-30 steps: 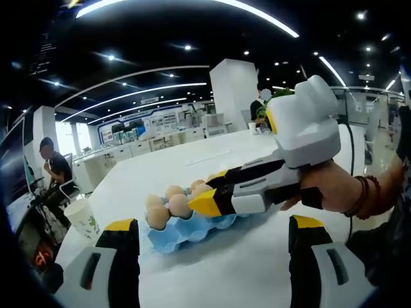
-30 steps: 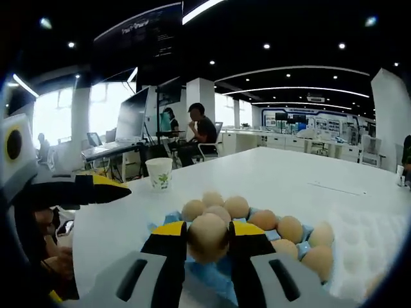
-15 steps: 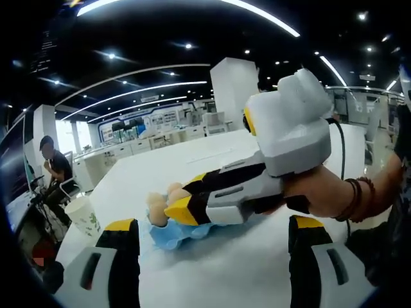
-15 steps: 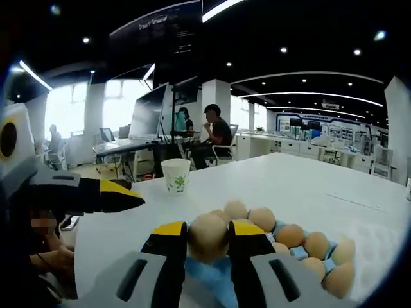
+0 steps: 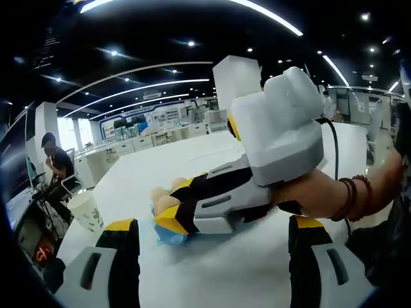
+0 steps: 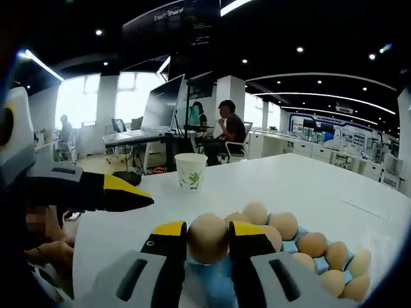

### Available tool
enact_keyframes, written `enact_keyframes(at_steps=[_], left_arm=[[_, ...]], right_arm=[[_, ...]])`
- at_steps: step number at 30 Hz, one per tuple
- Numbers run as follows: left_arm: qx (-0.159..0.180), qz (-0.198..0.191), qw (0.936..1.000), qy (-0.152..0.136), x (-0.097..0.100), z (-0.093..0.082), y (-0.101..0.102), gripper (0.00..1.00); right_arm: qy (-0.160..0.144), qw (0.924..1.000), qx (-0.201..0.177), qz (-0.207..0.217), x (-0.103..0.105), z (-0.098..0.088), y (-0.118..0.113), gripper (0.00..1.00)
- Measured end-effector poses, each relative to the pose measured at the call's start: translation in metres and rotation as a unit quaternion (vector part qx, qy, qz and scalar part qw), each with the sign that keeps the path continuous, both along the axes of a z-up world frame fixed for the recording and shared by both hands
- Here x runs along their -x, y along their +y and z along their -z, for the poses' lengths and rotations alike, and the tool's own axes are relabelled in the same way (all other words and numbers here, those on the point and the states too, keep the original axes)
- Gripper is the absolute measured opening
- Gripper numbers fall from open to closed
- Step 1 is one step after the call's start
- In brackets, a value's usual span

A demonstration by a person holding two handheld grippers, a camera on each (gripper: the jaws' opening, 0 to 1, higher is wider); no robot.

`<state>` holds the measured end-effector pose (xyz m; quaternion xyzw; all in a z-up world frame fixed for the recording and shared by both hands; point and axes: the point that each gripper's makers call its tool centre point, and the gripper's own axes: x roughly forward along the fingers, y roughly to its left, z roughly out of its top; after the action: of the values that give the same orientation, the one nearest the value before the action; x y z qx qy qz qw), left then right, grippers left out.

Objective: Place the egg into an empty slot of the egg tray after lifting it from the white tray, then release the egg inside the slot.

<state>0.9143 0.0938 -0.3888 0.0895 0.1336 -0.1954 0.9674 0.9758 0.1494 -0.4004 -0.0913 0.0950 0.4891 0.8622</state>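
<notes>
Gripping the egg [image 6: 208,238] in the right gripper [image 6: 208,247], hovering above the egg tray [image 6: 289,247]. Lifting done; slotting and releasing pending. Left gripper [image 5: 209,247] idling, jaws apart.

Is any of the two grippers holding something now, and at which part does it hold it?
The right gripper holds an egg, clamped at its two opposite sides between the yellow tips. The left gripper is open and holds nothing.
</notes>
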Motion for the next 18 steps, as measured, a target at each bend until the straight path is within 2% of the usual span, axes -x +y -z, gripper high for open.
enact_keyframes(at_steps=[12, 13, 18], left_arm=[[0.001, -0.004, 1.0000, 0.001, 0.000, 0.000, 0.007, 0.99], [-0.003, -0.005, 1.0000, 0.001, 0.000, 0.001, 0.008, 0.99], [0.002, -0.005, 1.0000, -0.001, -0.001, 0.001, 0.009, 0.99]], right_arm=[[0.012, 0.9992, 0.030, -0.022, 0.000, 0.026, 0.008, 0.27], [0.003, 0.9994, 0.025, -0.023, 0.000, 0.023, 0.008, 0.27], [0.010, 0.9993, 0.026, -0.025, 0.000, 0.023, 0.008, 0.28]])
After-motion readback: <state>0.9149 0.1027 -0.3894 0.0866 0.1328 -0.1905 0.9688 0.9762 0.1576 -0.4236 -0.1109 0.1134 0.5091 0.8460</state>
